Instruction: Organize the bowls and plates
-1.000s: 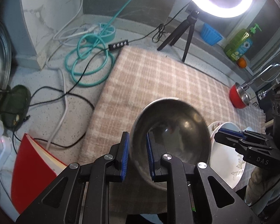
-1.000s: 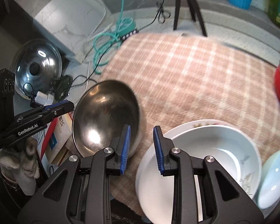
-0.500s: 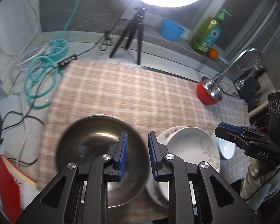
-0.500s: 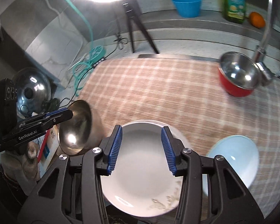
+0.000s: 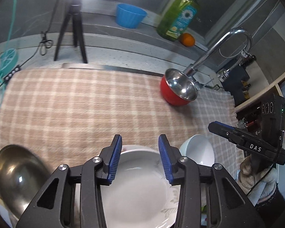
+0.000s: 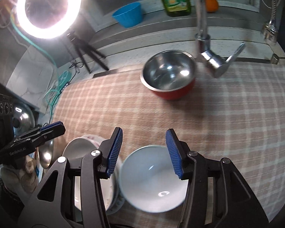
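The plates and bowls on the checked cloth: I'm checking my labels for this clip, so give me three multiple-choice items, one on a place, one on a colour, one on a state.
1. Where does the red bowl stand?
A. Beside the faucet
B. Inside the white bowl
C. On the window ledge

2. What colour is the small cup on the ledge?
A. Green
B. Blue
C. Orange

3. How does the right gripper stand?
A. Shut on the white bowl
B. Shut on a plate
C. Holding nothing

Answers:
1 A, it sits on the cloth at the faucet's base.
2 B, it is plainly blue.
3 C, its jaws are opening, apart above the bowl.
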`<state>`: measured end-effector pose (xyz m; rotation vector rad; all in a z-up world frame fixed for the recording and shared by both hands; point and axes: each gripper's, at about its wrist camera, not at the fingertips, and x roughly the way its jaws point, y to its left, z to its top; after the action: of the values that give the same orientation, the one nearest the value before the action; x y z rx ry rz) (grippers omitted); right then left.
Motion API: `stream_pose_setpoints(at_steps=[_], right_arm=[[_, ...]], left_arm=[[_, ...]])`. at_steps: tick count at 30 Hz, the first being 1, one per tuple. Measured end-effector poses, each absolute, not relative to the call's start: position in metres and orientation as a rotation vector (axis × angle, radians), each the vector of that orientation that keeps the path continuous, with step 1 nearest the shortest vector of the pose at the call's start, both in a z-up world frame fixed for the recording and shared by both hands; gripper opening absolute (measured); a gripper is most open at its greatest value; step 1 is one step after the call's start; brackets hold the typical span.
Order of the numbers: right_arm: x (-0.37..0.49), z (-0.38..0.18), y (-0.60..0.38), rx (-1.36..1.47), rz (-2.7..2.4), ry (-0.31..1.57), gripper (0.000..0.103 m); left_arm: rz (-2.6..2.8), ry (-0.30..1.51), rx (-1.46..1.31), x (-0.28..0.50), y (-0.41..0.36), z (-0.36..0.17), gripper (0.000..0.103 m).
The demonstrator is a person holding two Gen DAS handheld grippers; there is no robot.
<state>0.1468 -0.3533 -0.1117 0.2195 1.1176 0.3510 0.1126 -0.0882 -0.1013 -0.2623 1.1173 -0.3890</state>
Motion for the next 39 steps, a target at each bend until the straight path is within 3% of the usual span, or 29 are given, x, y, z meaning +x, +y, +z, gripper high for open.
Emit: stream_pose_setpoints(at_steps=[10,13,15,39], right_arm=[[0.195,-0.122,-0.399,0.259,0.314,1.112,0.049],[0.212,-0.133,-0.412,0.312,0.321,1.135,0.038],[0.221,-0.138,-0.418,0.337,0.325,1.144,0.036],[0.265,-0.171,-0.417,0.396,0.297,1.194,0.036]], left_arm=[[-0.414,1.133,-0.254,0.162,-0.14,-0.109,0.037],[-0.409,1.146,-0.262,0.179,-0.149,-0.113,0.033],[-0.401,1.159,-0.265,0.192,-0.153,-0.117,0.022],[-0.417,1.272,-0.278,0.264,-0.188,-0.154,0.022]])
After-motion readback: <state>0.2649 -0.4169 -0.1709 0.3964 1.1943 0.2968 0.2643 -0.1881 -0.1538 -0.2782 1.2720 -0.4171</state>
